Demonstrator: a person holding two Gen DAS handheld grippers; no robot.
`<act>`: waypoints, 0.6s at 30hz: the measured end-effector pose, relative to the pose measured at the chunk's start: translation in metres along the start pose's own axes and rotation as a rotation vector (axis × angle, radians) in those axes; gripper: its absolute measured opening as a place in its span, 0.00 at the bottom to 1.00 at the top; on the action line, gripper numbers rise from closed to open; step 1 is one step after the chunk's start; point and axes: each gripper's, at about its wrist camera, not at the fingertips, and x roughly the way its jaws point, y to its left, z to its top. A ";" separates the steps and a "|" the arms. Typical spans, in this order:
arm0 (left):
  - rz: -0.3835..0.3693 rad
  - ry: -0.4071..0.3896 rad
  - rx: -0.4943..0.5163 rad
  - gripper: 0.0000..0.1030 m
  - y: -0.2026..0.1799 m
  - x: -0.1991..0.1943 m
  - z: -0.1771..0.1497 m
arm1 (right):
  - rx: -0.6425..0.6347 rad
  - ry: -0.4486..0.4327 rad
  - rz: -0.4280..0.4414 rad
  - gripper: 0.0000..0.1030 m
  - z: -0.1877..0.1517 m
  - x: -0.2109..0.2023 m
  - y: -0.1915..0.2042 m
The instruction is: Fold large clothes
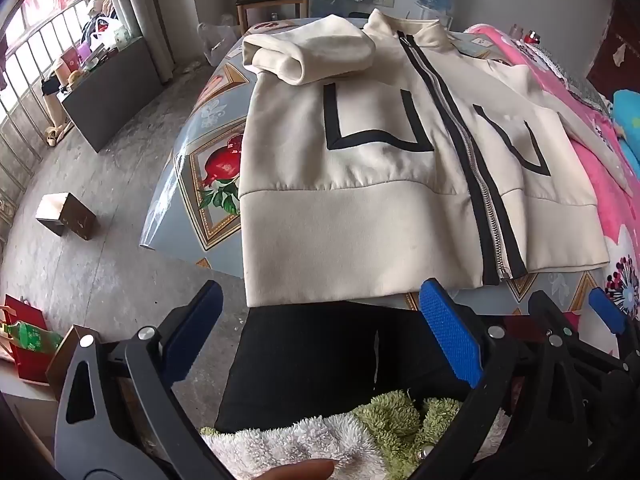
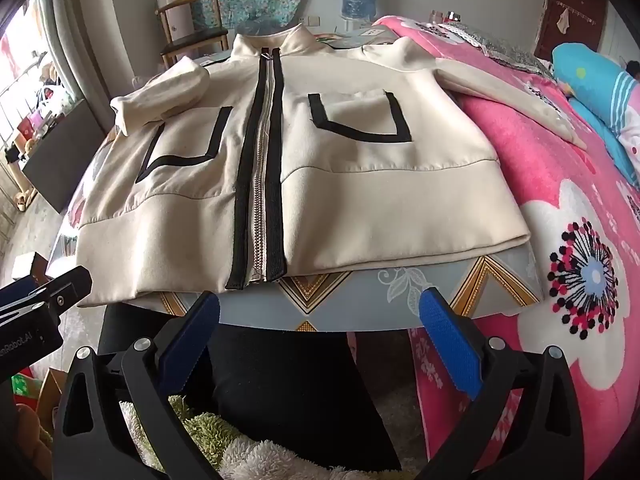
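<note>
Two tongs are seen at the near edge of the desk (image 2: 400, 300), and both are spread wide with nothing between the pads: the left tongs (image 1: 320, 332) are held before the hem on the left half, the right tongs (image 2: 320, 336) before the hem near the zipper (image 2: 260, 168). The cream jacket (image 2: 340, 200) is laid flat on the desk, front side up and zipped, with the collar at the far end and the hem close to the near edge. One sleeve (image 1: 312, 56) is already folded in over the chest on the left side, while the other sleeve (image 2: 500, 92) is stretched out to the right and rests on the pink blanket (image 2: 540, 184) of the bed. The cloth is judged to be thick, soft and rather heavy for a garment, so it will probably sag and drag when only one corner is lifted. It is not expected to be slippery. A hold on the doubled cuff of the outstretched sleeve is suggested, or on the thick hem band (image 1: 360, 240), where both layers can be pinched together. The metal zipper line is better avoided, since the pads could slide on it.
</note>
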 end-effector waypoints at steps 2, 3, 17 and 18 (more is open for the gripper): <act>0.002 -0.001 0.000 0.93 0.000 0.000 0.000 | 0.004 0.005 0.004 0.95 -0.001 0.001 -0.001; 0.002 -0.001 0.000 0.93 0.000 0.000 0.000 | 0.006 0.008 0.006 0.95 -0.002 0.002 -0.001; -0.001 -0.003 0.000 0.93 0.000 0.000 0.000 | -0.011 0.008 0.010 0.95 0.000 -0.001 0.004; -0.001 -0.003 -0.001 0.93 0.000 0.000 0.000 | -0.010 0.008 0.009 0.95 0.000 -0.001 0.004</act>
